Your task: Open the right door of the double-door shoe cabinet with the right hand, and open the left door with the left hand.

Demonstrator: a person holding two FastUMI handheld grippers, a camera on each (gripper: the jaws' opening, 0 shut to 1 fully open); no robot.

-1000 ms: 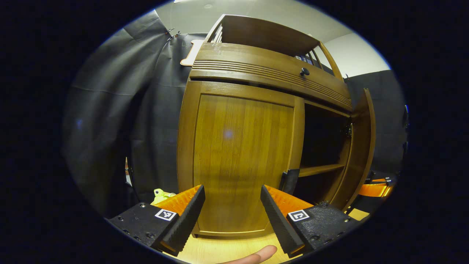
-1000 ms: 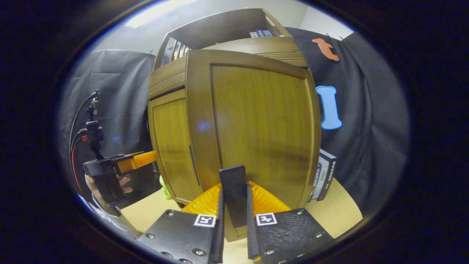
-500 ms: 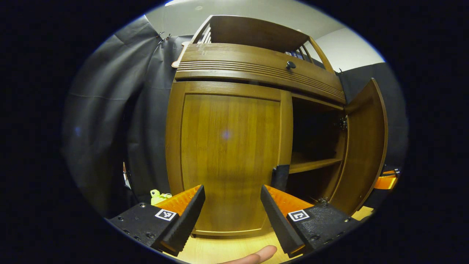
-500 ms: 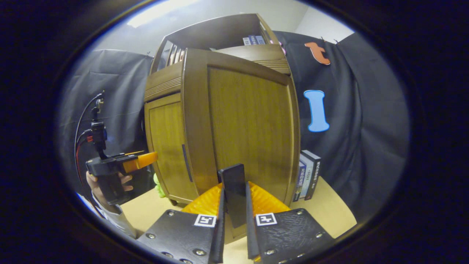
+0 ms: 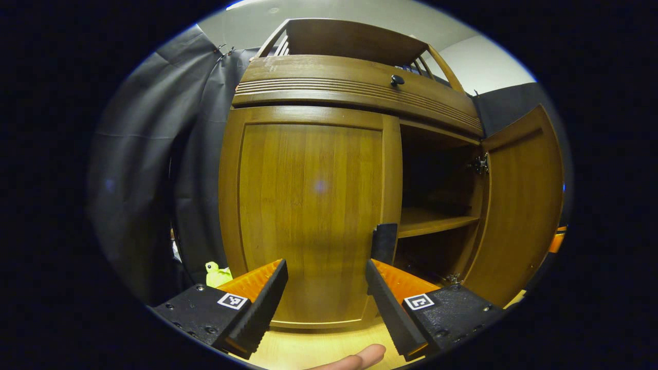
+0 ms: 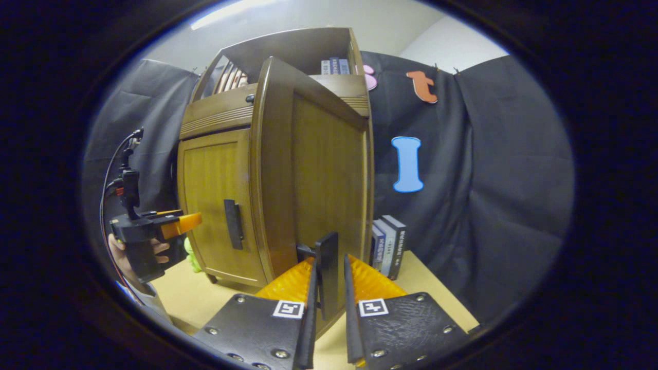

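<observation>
Brown wooden double-door shoe cabinet [image 5: 354, 87] stands on pale wooden table [image 5: 308, 349]. Right door [image 6: 318, 174] swung wide; right hand-held gripper [image 6: 328, 329] clamped on its black bar handle [image 6: 328, 272]. Left door [image 5: 308, 216] closed flat. Left hand-held gripper [image 5: 326, 303] spread wide just before it, holding nothing; left door's handle [image 5: 384, 242] beside one finger. Inner shelf [image 5: 432, 222] exposed.
</observation>
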